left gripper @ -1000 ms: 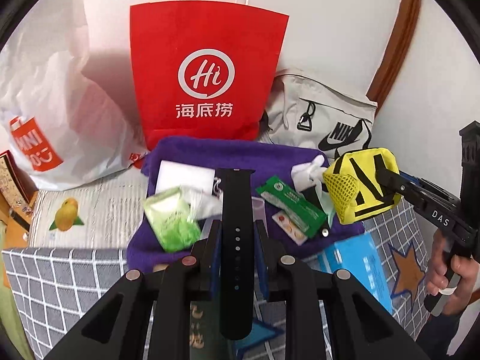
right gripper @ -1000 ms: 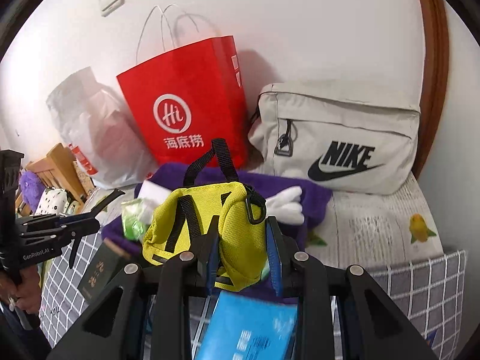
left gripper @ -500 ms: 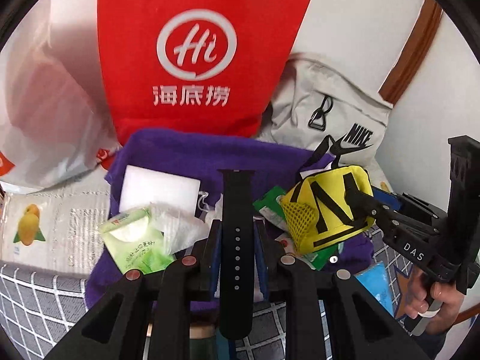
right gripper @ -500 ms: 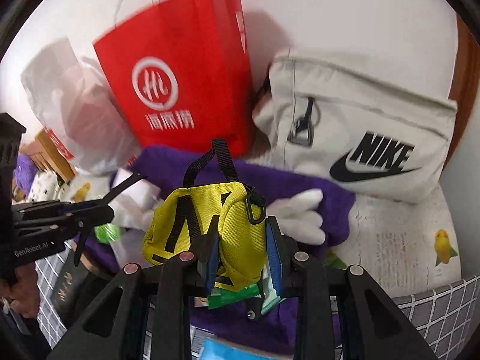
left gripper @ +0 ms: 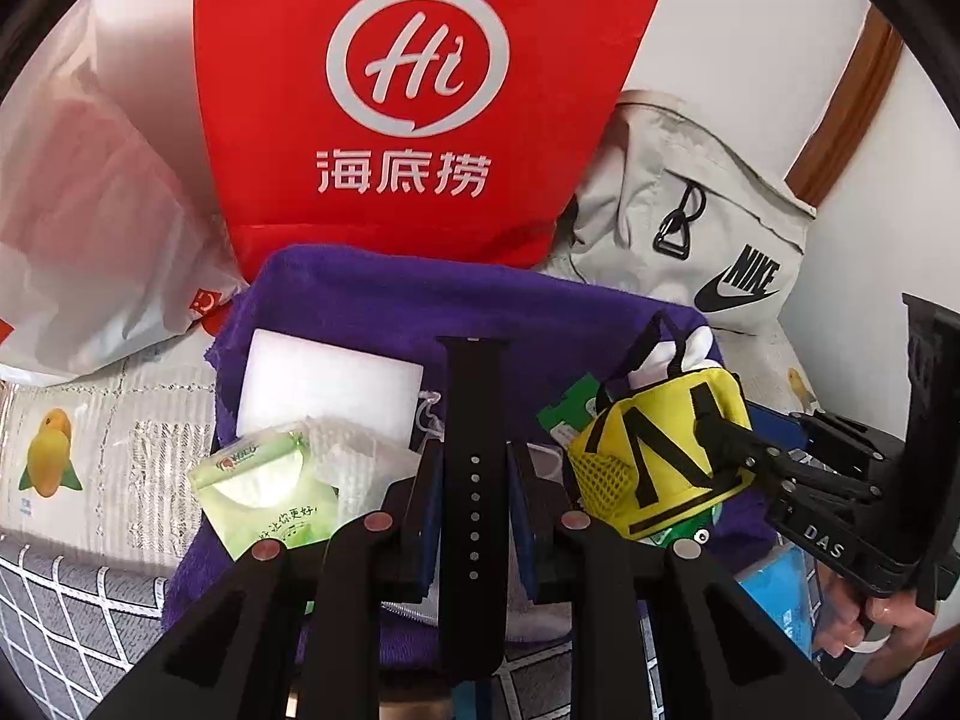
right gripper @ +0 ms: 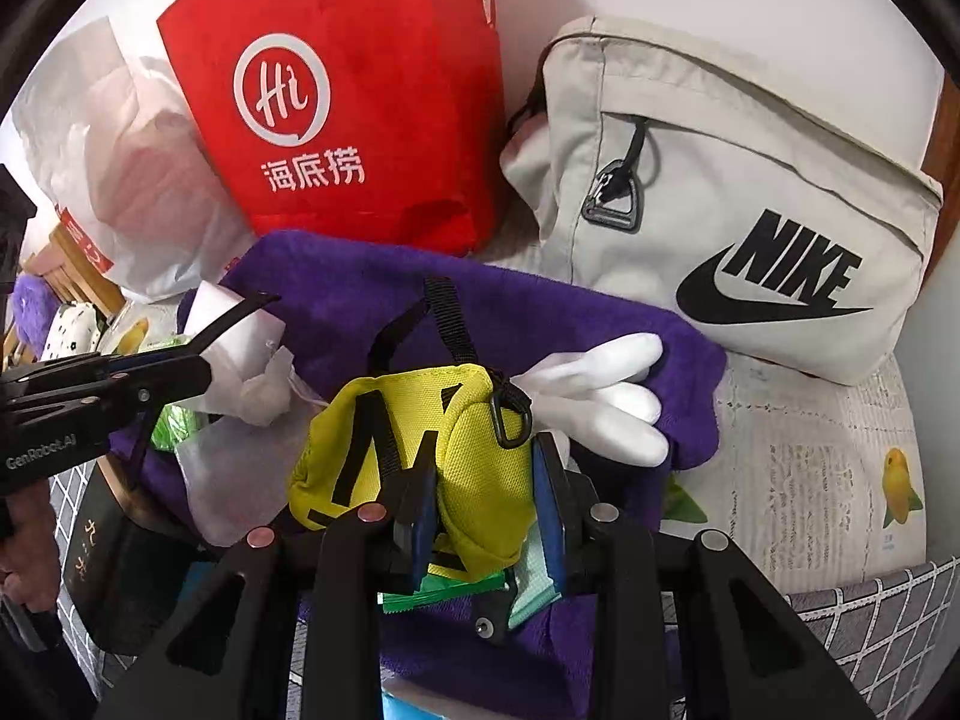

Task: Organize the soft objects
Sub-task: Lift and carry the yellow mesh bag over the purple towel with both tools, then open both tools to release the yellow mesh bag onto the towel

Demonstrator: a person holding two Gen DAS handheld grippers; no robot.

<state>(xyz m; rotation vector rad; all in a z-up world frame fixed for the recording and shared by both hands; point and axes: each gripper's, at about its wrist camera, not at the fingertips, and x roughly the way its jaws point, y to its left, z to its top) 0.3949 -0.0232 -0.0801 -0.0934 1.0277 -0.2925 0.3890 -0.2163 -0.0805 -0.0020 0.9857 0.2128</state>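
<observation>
Left claw point(left gripper: 472, 480) of mine is clamped on a black watch strap point(left gripper: 474, 420), which stands lengthwise between the pads and reaches out over the purple towel point(left gripper: 420, 300). Right claw point(right gripper: 483, 516) is clamped on a yellow mesh pouch point(right gripper: 474, 450) with black webbing; the pouch bulges up between the blue pads, its black loop handle standing above it.

Noted on the purple towel, left wrist view: a white foam block point(left gripper: 330, 390), a green tissue pack point(left gripper: 270, 498) just in front of it and a crumpled clear wrapper point(left gripper: 354, 462) touching both. Right wrist view: a white glove point(right gripper: 618, 402) lies on the towel just beyond the pouch, and a green sachet point(right gripper: 444, 591) shows beneath it.

Behind the towel, against the wall: a red paper bag point(left gripper: 420, 90) standing upright, a white plastic bag point(left gripper: 90, 210) to its left, a grey Nike bag point(right gripper: 750, 210) to its right. Both claws hang above the towel; whether strap or pouch touches it I cannot tell.
</observation>
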